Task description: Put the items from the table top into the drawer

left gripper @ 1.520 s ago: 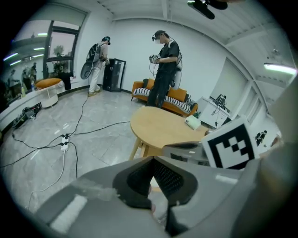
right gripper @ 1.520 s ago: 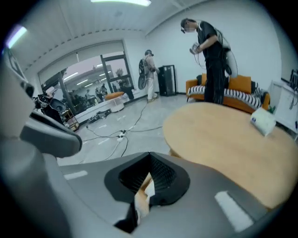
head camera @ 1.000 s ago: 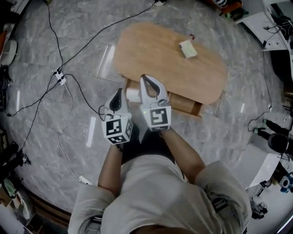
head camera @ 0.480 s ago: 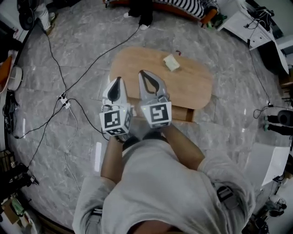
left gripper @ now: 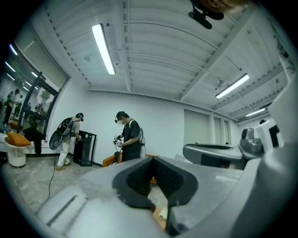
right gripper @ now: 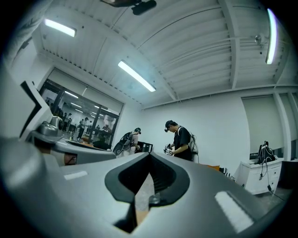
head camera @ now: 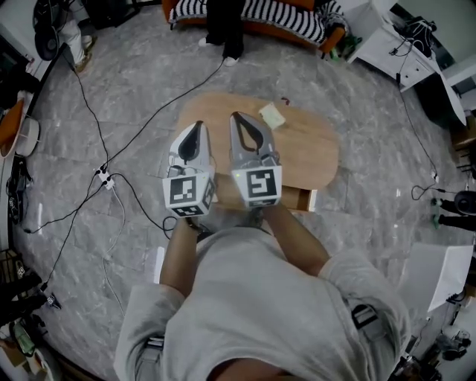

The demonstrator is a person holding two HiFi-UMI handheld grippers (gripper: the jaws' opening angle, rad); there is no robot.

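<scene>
Wooden table [head camera: 311,152] part-hidden, drawer [head camera: 299,198] mostly hidden

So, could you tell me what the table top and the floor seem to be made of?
Table top: wood or wood-look laminate with a matte finish, going by its even light-brown tone. Floor: grey stone or marble-look tile, with pale veining.

A grey marbled floor [head camera: 89,283] spreads out in front of the striped sofa [head camera: 253,10]. Black cables [head camera: 149,119] trail across it to the sofa's left, and a white desk [head camera: 383,45] stands to its right. Behind the sofa rises a plain white wall [left gripper: 163,125]. To the sofa's left is a glazed partition [right gripper: 79,111]. Above it, long tube lights [left gripper: 103,49] hang from a ribbed white ceiling [left gripper: 163,42].
</scene>
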